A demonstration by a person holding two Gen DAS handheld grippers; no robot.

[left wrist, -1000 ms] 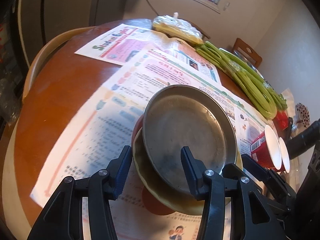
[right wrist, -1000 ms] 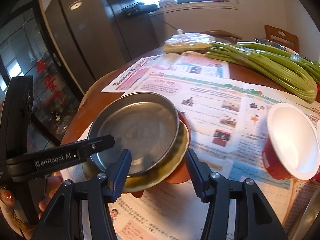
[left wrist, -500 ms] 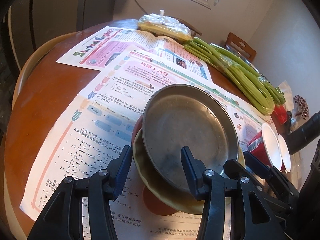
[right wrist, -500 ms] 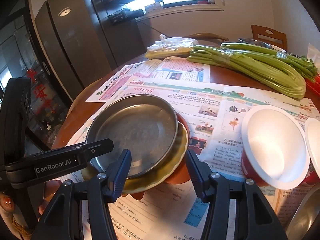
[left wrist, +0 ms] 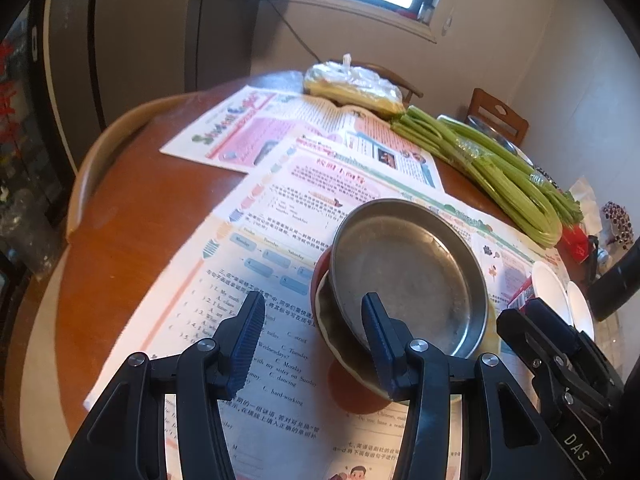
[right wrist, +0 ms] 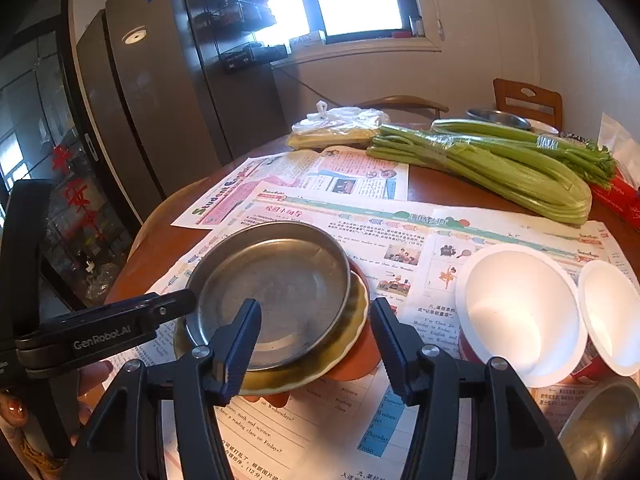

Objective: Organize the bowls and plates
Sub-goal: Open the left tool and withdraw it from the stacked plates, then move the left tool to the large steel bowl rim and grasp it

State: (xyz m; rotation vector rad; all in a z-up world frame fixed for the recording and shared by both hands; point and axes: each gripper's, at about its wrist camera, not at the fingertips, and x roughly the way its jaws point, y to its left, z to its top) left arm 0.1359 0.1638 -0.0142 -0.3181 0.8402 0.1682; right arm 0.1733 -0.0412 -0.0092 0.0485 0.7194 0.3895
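A steel plate (left wrist: 408,276) lies on a yellow scalloped plate (left wrist: 332,328), which lies on an orange plate (left wrist: 352,392), stacked on newspaper. The same stack shows in the right wrist view: steel plate (right wrist: 276,288), yellow plate (right wrist: 320,364), orange plate (right wrist: 360,352). My left gripper (left wrist: 312,332) is open and empty, just short of the stack's near-left rim. My right gripper (right wrist: 316,340) is open and empty, raised above the stack's near edge. Two red bowls with white insides (right wrist: 520,308) (right wrist: 612,316) stand to the right.
Newspapers (left wrist: 280,208) cover the round wooden table (left wrist: 132,216). Celery (right wrist: 500,164) and a plastic bag of food (right wrist: 340,128) lie at the back. A steel bowl (right wrist: 604,428) sits at the near right; another (right wrist: 498,118) at the back. Chairs surround the table.
Both grippers have lifted and pulled back a little from the stack, so more of the room shows. The stack has not moved. Both stay open.
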